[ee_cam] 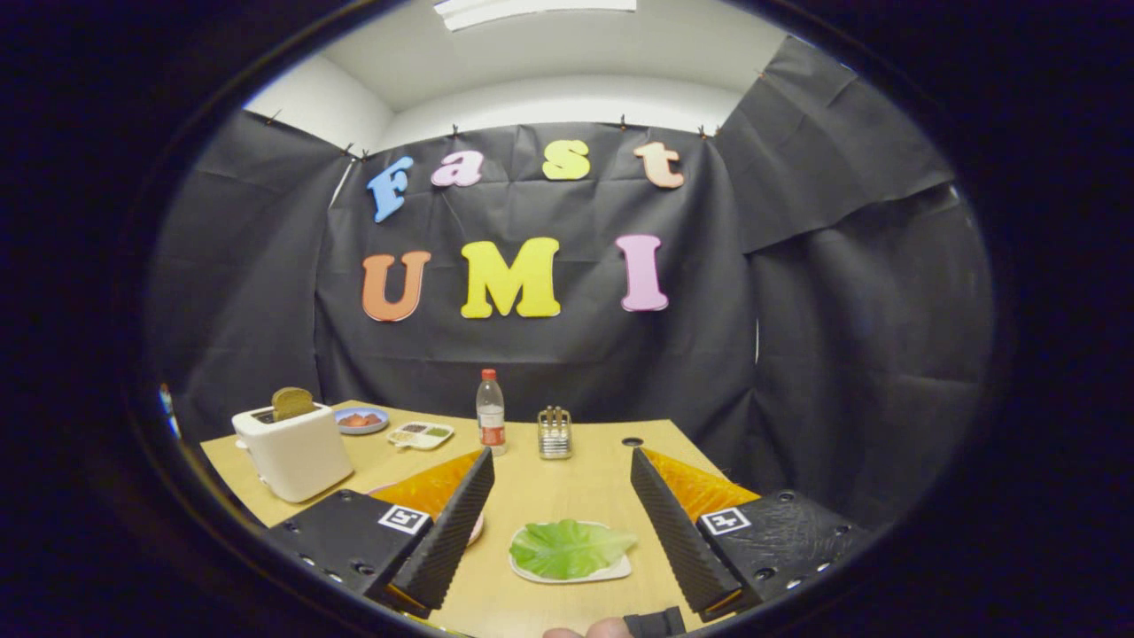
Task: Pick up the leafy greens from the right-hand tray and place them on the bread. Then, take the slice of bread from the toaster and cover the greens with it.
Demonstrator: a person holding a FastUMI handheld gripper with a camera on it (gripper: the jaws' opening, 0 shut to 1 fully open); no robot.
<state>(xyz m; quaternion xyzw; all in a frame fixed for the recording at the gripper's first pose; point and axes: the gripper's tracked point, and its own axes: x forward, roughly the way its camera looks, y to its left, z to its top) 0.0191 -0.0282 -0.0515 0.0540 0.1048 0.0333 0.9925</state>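
A green lettuce leaf (567,547) lies on a small white tray (611,571) on the wooden table, between my two fingers and a little below their tips. My gripper (560,461) is open, with nothing between its fingers, hovering above the table. A white toaster (294,452) stands beyond the left finger, with a brown slice of bread (291,402) sticking up out of its slot. A pink plate edge (477,530) peeks out from behind the left finger; what lies on it is hidden.
A plastic bottle with a red cap (490,411) and a small metal rack (555,432) stand at the table's far side. A blue plate with reddish food (361,420) and a white divided dish (422,434) sit behind the toaster. A fingertip (589,630) shows at the bottom.
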